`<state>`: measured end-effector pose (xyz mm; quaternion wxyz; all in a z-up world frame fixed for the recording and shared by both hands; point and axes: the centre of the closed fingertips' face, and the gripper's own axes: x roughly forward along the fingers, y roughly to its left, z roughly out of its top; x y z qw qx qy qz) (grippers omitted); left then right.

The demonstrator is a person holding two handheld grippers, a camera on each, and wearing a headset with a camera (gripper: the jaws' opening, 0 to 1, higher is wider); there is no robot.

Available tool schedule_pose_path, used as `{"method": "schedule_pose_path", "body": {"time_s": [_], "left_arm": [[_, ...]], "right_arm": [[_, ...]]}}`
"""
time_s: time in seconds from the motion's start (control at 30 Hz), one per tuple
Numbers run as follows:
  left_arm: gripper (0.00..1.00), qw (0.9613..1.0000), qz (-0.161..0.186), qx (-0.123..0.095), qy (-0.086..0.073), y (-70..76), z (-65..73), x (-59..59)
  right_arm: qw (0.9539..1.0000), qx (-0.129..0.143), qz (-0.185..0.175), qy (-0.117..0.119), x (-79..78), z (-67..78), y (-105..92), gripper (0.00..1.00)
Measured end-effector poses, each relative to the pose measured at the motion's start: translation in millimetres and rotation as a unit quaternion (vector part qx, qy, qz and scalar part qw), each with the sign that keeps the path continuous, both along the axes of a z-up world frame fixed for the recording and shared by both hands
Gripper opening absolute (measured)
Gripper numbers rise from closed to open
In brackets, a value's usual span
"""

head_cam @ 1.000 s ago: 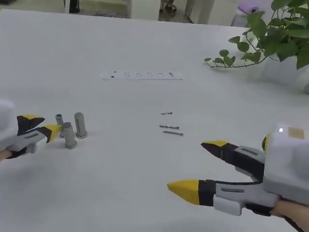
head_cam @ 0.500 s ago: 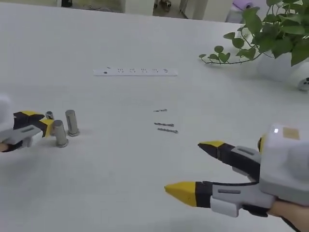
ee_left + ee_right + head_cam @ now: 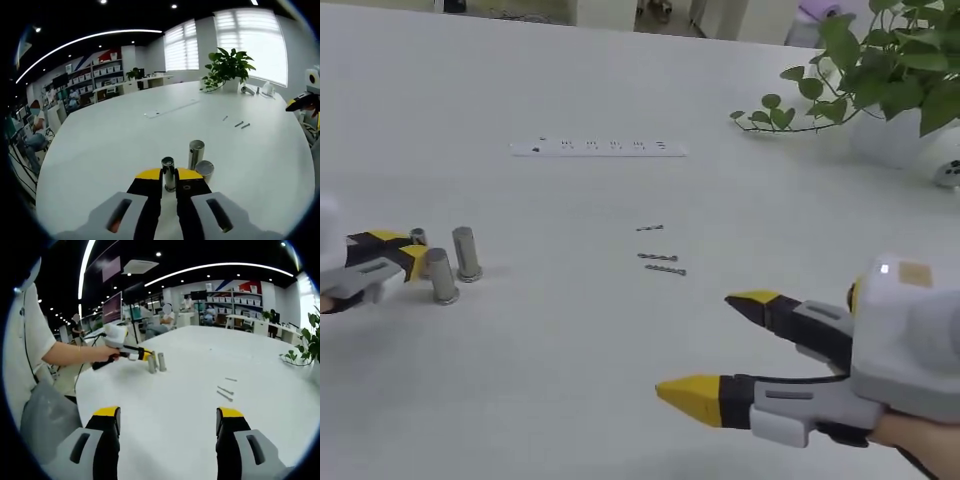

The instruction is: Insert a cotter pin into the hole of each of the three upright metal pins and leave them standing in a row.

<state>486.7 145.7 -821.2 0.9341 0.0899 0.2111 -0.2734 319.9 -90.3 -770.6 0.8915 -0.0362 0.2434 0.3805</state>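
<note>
Three short upright metal pins stand in a cluster at the table's left. My left gripper (image 3: 402,248) (image 3: 169,176) is shut on the rear metal pin (image 3: 417,238) (image 3: 169,172); the other two pins (image 3: 441,275) (image 3: 466,252) stand just right of it, also seen as pins (image 3: 196,154) (image 3: 204,170). Three cotter pins (image 3: 649,228) (image 3: 657,257) (image 3: 665,269) lie flat at mid-table. My right gripper (image 3: 720,345) (image 3: 167,415) hovers open at the lower right, nothing between its fingers, a short way in front of the cotter pins (image 3: 225,390).
A white power strip (image 3: 600,148) lies farther back on the table. A potted plant (image 3: 890,70) stands at the far right corner. Bare white tabletop (image 3: 570,350) stretches between the two grippers. People sit at desks beyond the table (image 3: 165,315).
The left gripper's jaws have narrowed around the rear metal pin. The right gripper has hardly moved; the head camera has shifted slightly.
</note>
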Motion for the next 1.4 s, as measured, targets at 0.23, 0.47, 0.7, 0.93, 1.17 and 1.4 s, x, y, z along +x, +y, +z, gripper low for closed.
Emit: {"method": "schedule_pose_path", "body": {"time_s": [0.23, 0.47, 0.7, 0.93, 1.17, 1.4], "left_arm": [[0.07, 1.0, 0.006, -0.001, 0.001, 6.6, 0.2, 0.9], [0.07, 0.9998, 0.015, -0.005, 0.011, 16.4, -1.2, -0.3], [0.07, 0.9995, 0.025, -0.007, 0.017, 26.6, -0.4, -7.0], [0.07, 0.9996, 0.02, 0.003, 0.02, 32.1, 0.0, -25.0], [0.07, 0.9996, 0.014, 0.003, 0.022, 33.5, 1.1, -43.2], [0.07, 0.9997, 0.003, 0.003, 0.024, 29.6, 4.1, -58.2]], "right_arm": [[1.0, 0.0, 0.0, 0.004, -1.0, -2.2, 0.9, 0.8], [1.0, 0.0, 0.0, 0.004, -0.7, -1.7, 1.4, 0.8], [1.0, 0.001, 0.005, 0.003, -1.4, -1.2, 4.4, 0.8], [0.9999, 0.001, 0.015, 0.004, -3.4, -1.7, 10.5, 0.8], [0.9997, 0.005, 0.022, 0.003, -4.9, -0.1, 16.6, 0.8], [0.9996, 0.004, 0.029, 0.005, -9.7, -0.5, 19.5, 0.8]]}}
